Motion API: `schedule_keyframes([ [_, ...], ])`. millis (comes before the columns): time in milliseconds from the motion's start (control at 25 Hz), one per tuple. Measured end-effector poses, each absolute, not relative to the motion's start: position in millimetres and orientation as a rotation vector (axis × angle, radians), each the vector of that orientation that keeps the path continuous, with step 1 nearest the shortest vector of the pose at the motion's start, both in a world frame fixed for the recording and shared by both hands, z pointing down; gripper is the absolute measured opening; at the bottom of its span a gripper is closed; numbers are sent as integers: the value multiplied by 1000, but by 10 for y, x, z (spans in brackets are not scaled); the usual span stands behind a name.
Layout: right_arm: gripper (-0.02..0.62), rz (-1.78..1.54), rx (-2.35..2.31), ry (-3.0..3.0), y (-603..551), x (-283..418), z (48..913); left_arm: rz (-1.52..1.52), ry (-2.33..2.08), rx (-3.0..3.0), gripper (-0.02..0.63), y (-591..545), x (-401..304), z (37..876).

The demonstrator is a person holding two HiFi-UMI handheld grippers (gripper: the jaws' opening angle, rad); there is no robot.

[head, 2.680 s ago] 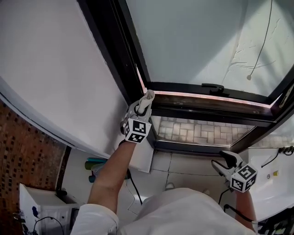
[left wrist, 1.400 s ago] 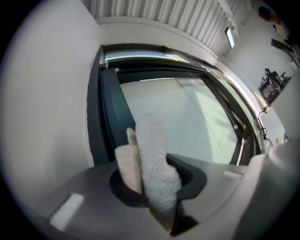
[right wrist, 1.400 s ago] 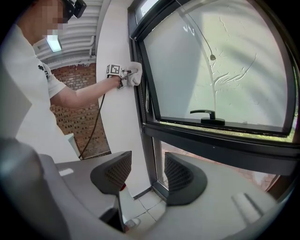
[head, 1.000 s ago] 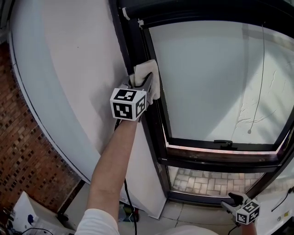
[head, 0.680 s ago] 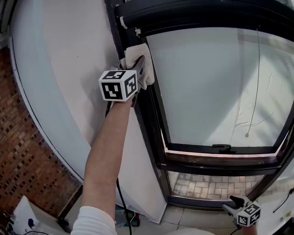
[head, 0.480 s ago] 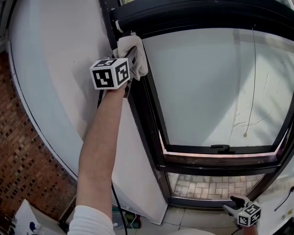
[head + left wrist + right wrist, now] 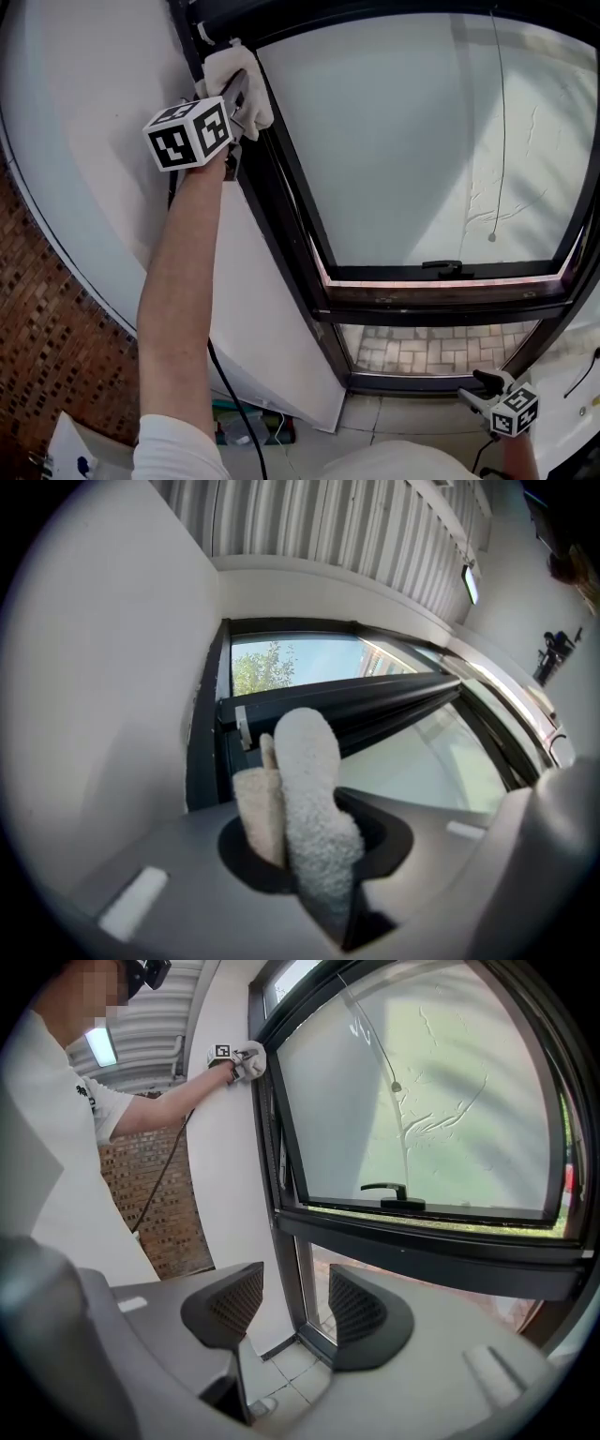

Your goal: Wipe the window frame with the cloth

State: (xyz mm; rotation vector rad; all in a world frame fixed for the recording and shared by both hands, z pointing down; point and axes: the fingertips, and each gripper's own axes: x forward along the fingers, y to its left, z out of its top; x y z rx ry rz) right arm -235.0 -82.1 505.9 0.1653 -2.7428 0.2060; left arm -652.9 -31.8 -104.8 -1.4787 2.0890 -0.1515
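Note:
My left gripper (image 7: 236,86) is raised high on an outstretched arm and is shut on a white cloth (image 7: 236,75). The cloth presses against the dark window frame (image 7: 281,202) near its top left corner. In the left gripper view the folded cloth (image 7: 305,808) stands up between the jaws, with the frame's upper corner (image 7: 230,714) just beyond it. My right gripper (image 7: 486,384) hangs low at the bottom right, open and empty; its pads (image 7: 230,1307) stand apart in the right gripper view. That view also shows the far cloth (image 7: 251,1058) on the frame (image 7: 281,1185).
A white wall (image 7: 94,112) lies left of the frame, with a brick wall (image 7: 47,347) below it. The frosted pane (image 7: 412,141) has a black handle (image 7: 441,267) at its lower edge and a hanging cord (image 7: 497,131). A black cable (image 7: 234,403) trails down.
My left gripper has slid the cloth up the left side of the frame, from the lower corner to near the top corner. The right gripper has stayed low.

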Motion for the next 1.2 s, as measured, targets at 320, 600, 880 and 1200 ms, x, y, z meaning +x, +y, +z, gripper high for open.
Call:
schedule_keyframes([
  [320,221,204,136,-2733,-776,-2334,5070,-243,2060,-1523,104,-401,-6236,-316],
  [600,219,200,123,-2721,-723,-2276,5052,-388,2104,-1622,104,-684,-6172,940],
  [880,219,205,132,-2697,-692,-2203,5076,-454,2149,-1652,104,-813,-6182,1963],
  [1200,220,214,142,-2681,-624,-2195,5103,-767,2159,-1703,104,-1025,-6288,3650],
])
